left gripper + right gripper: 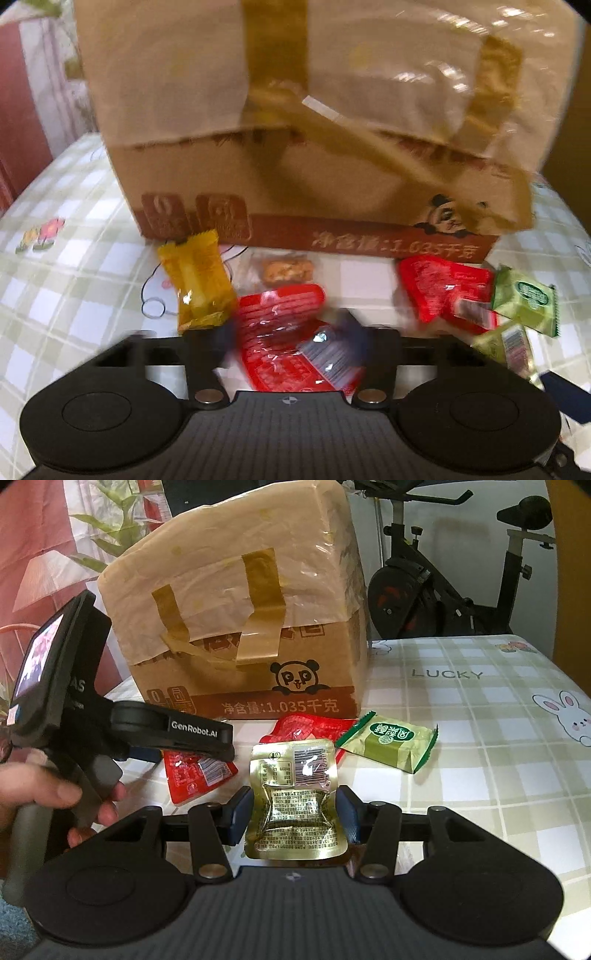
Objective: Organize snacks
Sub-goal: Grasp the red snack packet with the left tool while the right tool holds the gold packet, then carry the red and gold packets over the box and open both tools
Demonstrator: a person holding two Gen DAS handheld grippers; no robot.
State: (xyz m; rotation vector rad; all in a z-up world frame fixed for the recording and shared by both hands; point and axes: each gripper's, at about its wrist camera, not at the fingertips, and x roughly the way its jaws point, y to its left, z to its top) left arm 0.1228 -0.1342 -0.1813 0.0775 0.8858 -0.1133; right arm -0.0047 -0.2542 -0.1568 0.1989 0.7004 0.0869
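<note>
- Checked table, taped cardboard box at back, snacks just in front.
- Right gripper: fingers clamped on gold packet, needed firm, level hold.
- Left gripper: fingers straddled red packet, blurred, grip unclear.

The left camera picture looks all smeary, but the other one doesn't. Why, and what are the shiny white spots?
Left wrist view: motion blur smears the cardboard box and the red packet between the left gripper fingers. Right wrist view: sharp, so print on the gold packet in the right gripper reads clearly. The white spots are glare on shiny tape and wrappers; both views bend at the edges from the fisheye lens.
</note>
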